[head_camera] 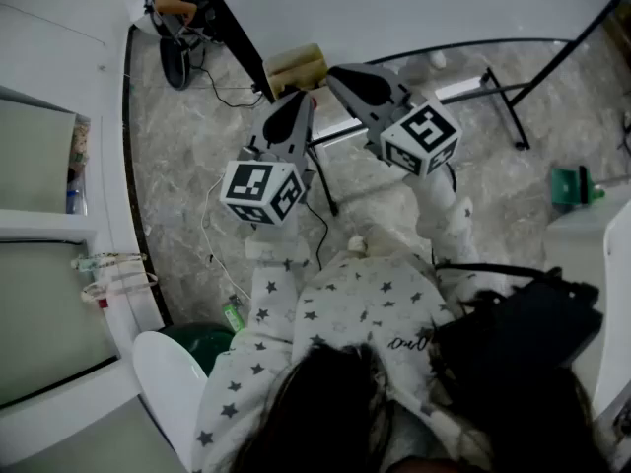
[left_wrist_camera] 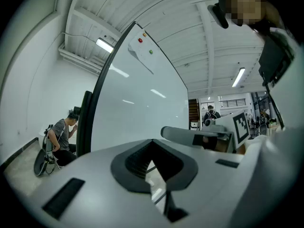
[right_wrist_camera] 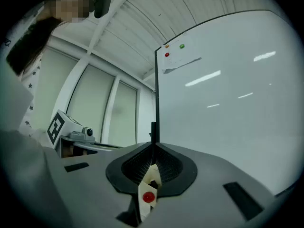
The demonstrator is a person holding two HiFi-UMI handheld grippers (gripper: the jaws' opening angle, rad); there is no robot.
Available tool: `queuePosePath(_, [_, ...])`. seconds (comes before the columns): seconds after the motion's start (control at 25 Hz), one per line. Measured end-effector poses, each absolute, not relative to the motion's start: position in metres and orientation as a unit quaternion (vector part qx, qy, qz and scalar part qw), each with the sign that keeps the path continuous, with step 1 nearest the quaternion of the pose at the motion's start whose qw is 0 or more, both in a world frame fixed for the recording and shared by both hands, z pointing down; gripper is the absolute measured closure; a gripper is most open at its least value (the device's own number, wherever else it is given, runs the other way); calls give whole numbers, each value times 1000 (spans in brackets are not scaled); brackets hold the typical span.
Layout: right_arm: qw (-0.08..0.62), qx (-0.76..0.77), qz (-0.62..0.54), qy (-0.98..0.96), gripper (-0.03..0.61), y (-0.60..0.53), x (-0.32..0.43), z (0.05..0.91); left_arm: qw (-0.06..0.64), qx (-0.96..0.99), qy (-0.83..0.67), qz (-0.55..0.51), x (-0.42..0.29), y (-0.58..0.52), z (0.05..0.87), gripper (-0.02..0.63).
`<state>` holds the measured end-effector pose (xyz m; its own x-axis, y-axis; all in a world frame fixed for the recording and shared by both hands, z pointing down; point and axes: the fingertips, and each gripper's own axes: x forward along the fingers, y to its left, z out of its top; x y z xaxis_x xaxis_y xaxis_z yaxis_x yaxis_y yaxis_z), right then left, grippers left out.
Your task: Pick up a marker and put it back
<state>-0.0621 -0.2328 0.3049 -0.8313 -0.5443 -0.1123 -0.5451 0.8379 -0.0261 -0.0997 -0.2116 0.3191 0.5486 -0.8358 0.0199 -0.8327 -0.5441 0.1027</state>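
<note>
Overhead, in the head view, I have both tools raised in front of the chest on bent arms in white star-print sleeves (head_camera: pixel 271 294). The left tool (head_camera: pixel 304 99) and right tool (head_camera: pixel 335 75) sit side by side, noses aimed at the big white whiteboard (head_camera: pixel 414 8). Their tips are just beside a pale wooden block (head_camera: pixel 294 67) at the board's lower corner. No marker is plain from here.

In the left gripper view, the left tool (left_wrist_camera: pixel 153 148) has its jaws drawn together at the tip with nothing between them. The right tool (left_wrist_camera: pixel 190 134) is level alongside.

In the right gripper view, the right tool (right_wrist_camera: pixel 153 148) is fully closed, its pads meeting at the tip. A small white piece with a red dot (right_wrist_camera: pixel 148 197) shows in the slot behind the pads. I take it for the marker's end. I cannot tell whether it is pinched or only lies beyond the tool.

By my judgement a marker will be light, stiff and smooth-barrelled, likely to roll or slip in the pads. I would take it across the middle of the barrel, clear of the cap.
</note>
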Motion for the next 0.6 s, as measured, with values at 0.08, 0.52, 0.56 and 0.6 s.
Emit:
queuePosePath(0.08, [62, -292, 6, 954, 561, -237, -61, 307, 47, 875, -482, -18, -106, -214, 318, 614])
queuePosePath(0.52, [54, -292, -43, 954, 396, -240, -70, 350, 52, 872, -486, -12, -111, -210, 323, 614])
queuePosePath(0.56, [56, -291, -43, 954, 396, -238, -72, 350, 52, 873, -485, -11, -110, -208, 324, 614])
queuePosePath(0.6, [57, -289, -41, 955, 396, -237, -74, 349, 53, 873, -484, -9, -110, -206, 325, 614])
